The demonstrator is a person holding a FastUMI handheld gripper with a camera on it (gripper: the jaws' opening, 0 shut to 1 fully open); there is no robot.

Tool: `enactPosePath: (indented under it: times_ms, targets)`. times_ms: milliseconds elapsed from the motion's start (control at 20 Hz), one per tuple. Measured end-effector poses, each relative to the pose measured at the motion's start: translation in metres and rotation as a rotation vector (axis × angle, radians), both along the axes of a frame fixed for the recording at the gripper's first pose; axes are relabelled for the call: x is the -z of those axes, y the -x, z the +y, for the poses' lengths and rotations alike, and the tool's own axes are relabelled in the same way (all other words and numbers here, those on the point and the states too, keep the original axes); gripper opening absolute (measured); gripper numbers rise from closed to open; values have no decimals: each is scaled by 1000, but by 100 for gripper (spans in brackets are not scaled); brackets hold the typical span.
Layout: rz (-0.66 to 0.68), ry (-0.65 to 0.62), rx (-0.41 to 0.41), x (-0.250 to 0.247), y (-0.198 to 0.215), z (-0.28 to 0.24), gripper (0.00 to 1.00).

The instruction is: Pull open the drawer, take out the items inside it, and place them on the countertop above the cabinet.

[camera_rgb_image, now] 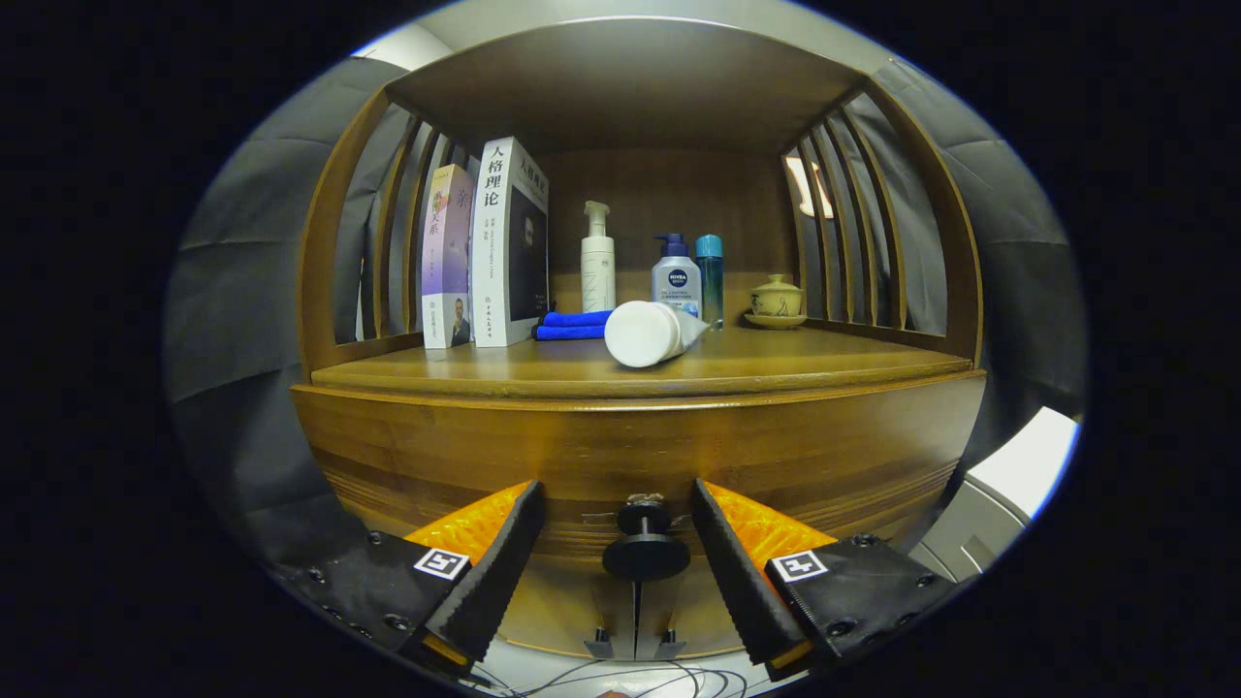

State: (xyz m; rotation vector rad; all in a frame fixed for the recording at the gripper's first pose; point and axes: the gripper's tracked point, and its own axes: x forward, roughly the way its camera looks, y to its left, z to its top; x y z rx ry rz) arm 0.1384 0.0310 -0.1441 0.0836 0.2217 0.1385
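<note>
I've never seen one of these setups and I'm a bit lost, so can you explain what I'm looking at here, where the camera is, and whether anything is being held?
The camera rides on a hand-held two-finger gripper and looks forward along its fingers. They are open, with the dark round drawer knob between them, not yet pinched, so nothing is held. Ahead is a wooden cabinet; its countertop carries two upright books, a folded blue cloth, a white tube lying on its side, a white pump bottle, two more bottles and a small lidded cup on a saucer.
</note>
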Motion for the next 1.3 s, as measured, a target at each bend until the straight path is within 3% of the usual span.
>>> enactPosePath:
  times_ms: [450, 600, 1050, 1300]
  targets:
    - [2, -7, 11, -2, -2, 3, 97]
    - [-26, 2, 35, -26, 9, -1, 97]
    - [-136, 7, 47, -123, 79, -1, 97]
    - [-155, 47, 34, -145, 117, 5, 97]
